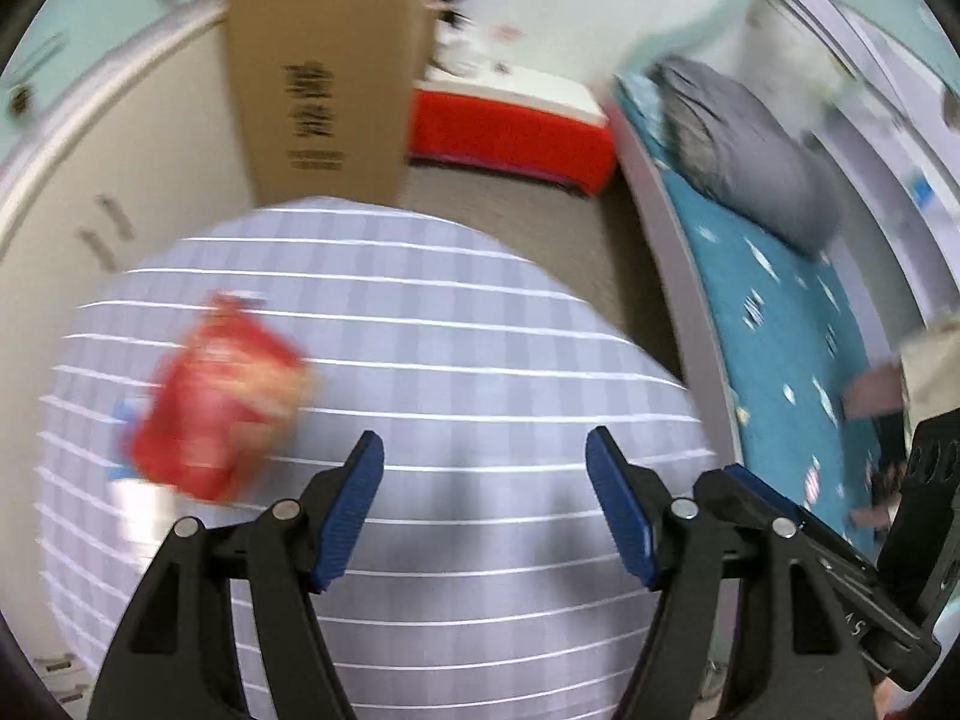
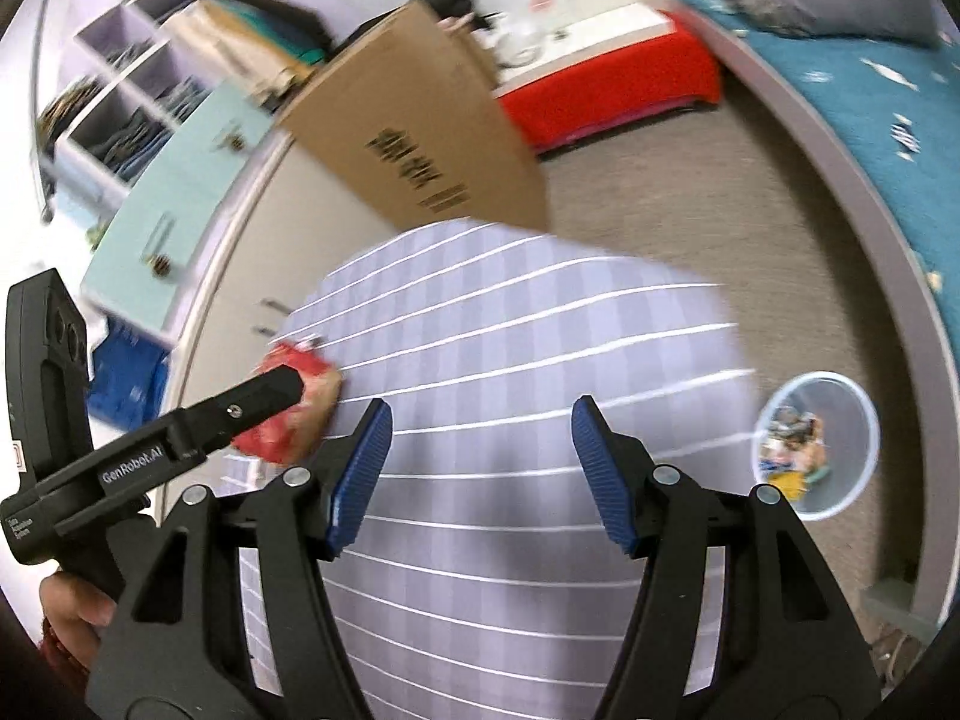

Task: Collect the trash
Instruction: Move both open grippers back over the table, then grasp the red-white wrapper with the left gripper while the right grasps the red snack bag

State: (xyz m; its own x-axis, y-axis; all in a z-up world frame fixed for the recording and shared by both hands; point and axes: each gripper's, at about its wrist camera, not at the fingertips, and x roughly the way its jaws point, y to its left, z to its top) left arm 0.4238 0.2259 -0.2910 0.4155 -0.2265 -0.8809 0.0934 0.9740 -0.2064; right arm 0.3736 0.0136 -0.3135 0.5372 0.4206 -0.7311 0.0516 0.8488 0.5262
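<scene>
I am holding both claws released and empty: the left claw [image 1: 485,504] is hanging over the checked cloth of the bench [image 1: 456,312] with nothing between its blue pads, and the right claw [image 2: 480,471] is doing the same, jaws standing apart over bare cloth.

Working outward from the left claw, the red snack bag [image 1: 219,396] is lying on the cloth up and to the left of the pads, well apart from them. It is blurred, so I am not reading any print on it. In the right wrist view, the same bag [image 2: 294,414] is showing partly behind the left claw's finger.

I am judging the bag to be light, crinkly and soft, likely to slide on the cloth and collapse under a squeeze. A pinch across a flattened edge or the crimped top seam looks safest.

Further out, the bin [image 2: 816,444] is sitting on the floor beside the bench, already holding scraps, with the bed [image 2: 852,96] beyond it.
</scene>
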